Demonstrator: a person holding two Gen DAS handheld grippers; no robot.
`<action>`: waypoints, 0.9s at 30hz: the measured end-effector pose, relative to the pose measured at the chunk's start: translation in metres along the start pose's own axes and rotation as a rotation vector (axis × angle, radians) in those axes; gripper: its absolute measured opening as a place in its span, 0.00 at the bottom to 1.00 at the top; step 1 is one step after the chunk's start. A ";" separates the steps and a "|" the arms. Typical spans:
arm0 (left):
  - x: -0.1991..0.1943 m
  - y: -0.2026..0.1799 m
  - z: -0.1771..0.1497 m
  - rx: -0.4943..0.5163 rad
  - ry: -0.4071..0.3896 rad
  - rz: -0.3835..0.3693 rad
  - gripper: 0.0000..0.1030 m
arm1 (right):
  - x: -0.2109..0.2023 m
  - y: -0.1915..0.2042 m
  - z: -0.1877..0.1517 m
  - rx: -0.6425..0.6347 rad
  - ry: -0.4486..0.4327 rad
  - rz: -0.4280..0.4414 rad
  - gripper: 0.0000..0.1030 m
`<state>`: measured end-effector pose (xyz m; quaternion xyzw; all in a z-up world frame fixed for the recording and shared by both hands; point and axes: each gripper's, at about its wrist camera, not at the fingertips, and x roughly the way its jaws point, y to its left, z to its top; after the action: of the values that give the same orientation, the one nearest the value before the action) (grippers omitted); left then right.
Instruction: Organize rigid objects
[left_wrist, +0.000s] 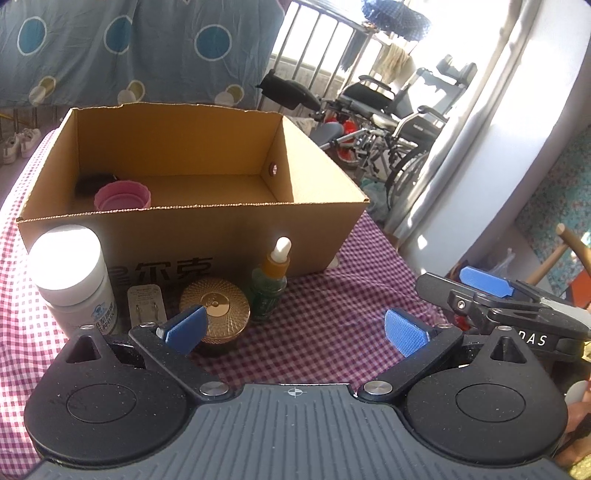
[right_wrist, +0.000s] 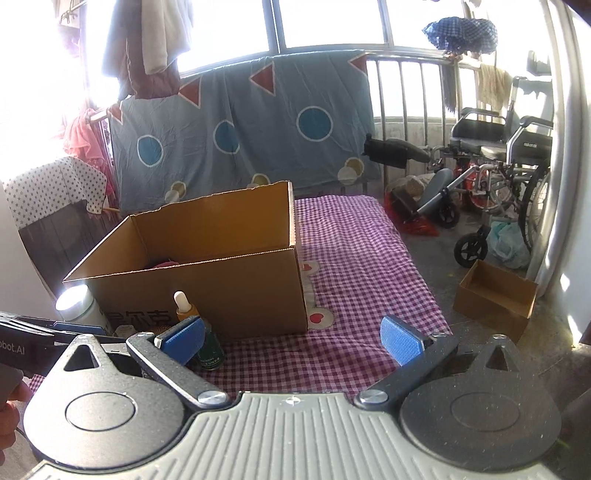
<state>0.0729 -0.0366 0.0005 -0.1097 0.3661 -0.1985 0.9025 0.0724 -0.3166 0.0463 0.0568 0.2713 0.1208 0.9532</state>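
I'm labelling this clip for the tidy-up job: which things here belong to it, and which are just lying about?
Job: cardboard box, pink cup inside it, white bottle, gold jar, dropper bottle, small charger.

Lying about: wheelchair, small box on floor, hanging quilt.

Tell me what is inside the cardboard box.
Inside the cardboard box, a pink cup sits in the near left corner, with something dark behind it. The near wall hides the floor just behind it.

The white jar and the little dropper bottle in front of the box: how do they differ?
The white jar is wide with a flat white lid; the dropper bottle is slim, with a narrow white tip. The jar is white plastic, the bottle dark green. Both stand upright on the checked cloth, outside the cardboard box.
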 end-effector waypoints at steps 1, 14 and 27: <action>0.000 -0.002 0.000 0.005 -0.009 -0.003 1.00 | 0.000 -0.001 0.000 0.007 0.002 0.001 1.00; 0.009 -0.012 -0.003 0.075 0.032 0.035 1.00 | -0.005 -0.005 -0.002 0.042 -0.007 0.018 1.00; 0.018 -0.025 -0.013 0.336 -0.080 0.192 0.98 | 0.015 0.008 0.005 0.100 0.021 0.122 1.00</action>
<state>0.0691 -0.0677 -0.0112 0.0701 0.3002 -0.1652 0.9368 0.0858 -0.3049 0.0449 0.1197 0.2829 0.1657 0.9371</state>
